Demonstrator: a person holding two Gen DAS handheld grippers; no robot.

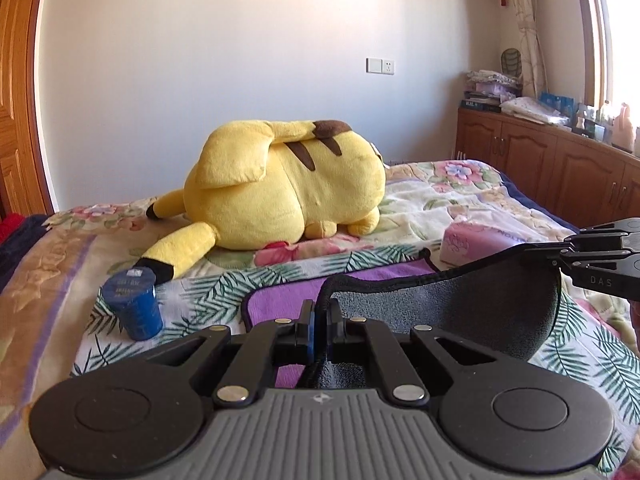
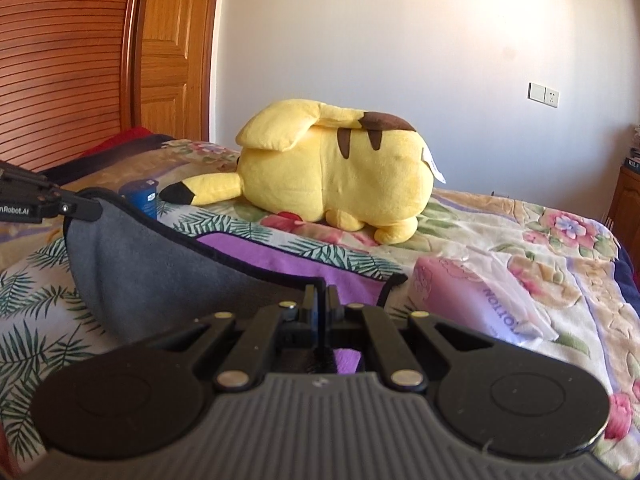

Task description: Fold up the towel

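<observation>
The towel (image 1: 460, 312) is grey on one side and purple on the other, with a dark hem. It hangs between the two grippers above the bed, and its purple far part (image 1: 288, 300) lies on the bedspread. My left gripper (image 1: 320, 316) is shut on one towel corner. My right gripper (image 2: 322, 300) is shut on the other corner; it also shows in the left wrist view (image 1: 560, 258) at the right edge. The towel (image 2: 160, 276) sags in a grey curve from the left gripper (image 2: 94, 204) to the right one.
A big yellow plush toy (image 1: 288, 196) lies on the floral bedspread (image 1: 460, 200) behind the towel. A blue cylindrical container (image 1: 132, 304) stands to the left. A pink tissue pack (image 1: 476, 240) lies to the right. Wooden cabinets (image 1: 560, 160) line the far right wall.
</observation>
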